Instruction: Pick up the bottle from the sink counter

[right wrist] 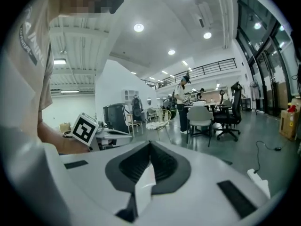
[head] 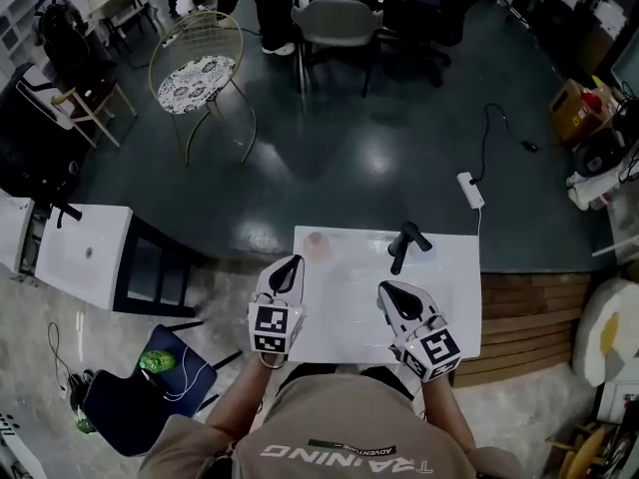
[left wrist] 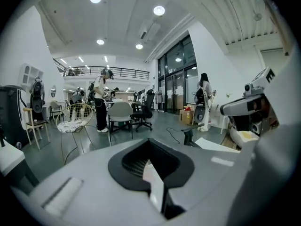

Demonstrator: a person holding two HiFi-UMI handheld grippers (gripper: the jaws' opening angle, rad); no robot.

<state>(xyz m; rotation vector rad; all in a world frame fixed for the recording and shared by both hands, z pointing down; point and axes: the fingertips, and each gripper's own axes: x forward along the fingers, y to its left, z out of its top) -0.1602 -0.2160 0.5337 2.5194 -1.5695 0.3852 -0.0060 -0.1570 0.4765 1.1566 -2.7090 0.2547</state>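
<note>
Bottle (head: 318, 244): only the head view catches it, a pale pinkish round shape in the upper left part of the white sink counter (head: 444, 297). It's faint and I can't make out detail.
left gripper (head: 291, 264): my jaws are fully together with nothing between them. In the head view it hangs over the counter's left edge, tip near the Bottle but apart from it.
right gripper (head: 388, 289): jaws are also pressed together and empty. It sits right of frame centre, below the black faucet (head: 405, 245).
left gripper view: my own closed tip (left wrist: 150, 145). The faucet (left wrist: 188, 136) and a strip of counter (left wrist: 214, 145) are right of centre. No Bottle in frame.
right gripper view: closed tip (right wrist: 150, 149). The left gripper's marker cube (right wrist: 84, 129) is at mid-left, and neither counter nor Bottle shows.
</note>
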